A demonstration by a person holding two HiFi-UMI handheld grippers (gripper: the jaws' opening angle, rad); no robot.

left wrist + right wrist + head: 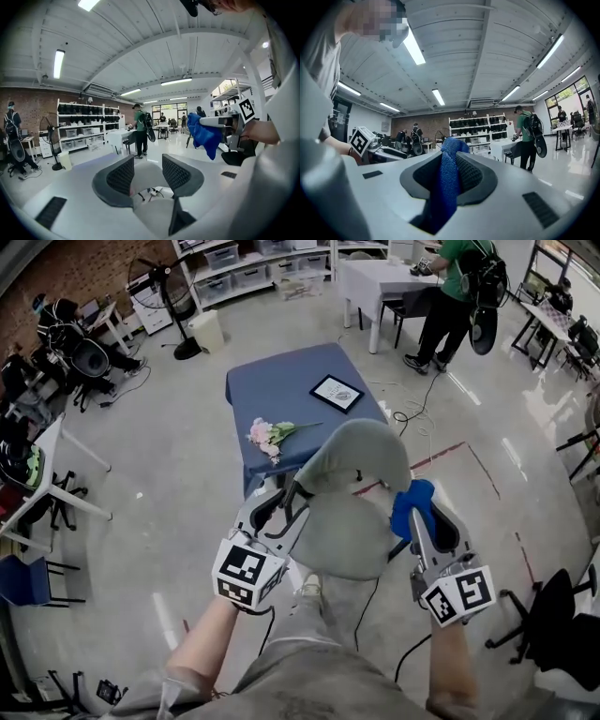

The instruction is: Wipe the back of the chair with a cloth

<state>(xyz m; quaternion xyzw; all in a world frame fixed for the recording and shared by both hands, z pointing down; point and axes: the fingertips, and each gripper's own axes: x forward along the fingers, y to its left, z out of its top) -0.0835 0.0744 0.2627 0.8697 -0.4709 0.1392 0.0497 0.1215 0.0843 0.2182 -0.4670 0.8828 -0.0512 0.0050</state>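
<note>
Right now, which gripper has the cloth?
The right gripper, its fingers shut on the blue cloth; the left gripper has its fingers apart, holding nothing.

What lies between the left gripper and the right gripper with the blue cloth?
The grey chair, seen in the head view: open left gripper by its left edge, right gripper and blue cloth by its right.

No legible text or labels
</note>
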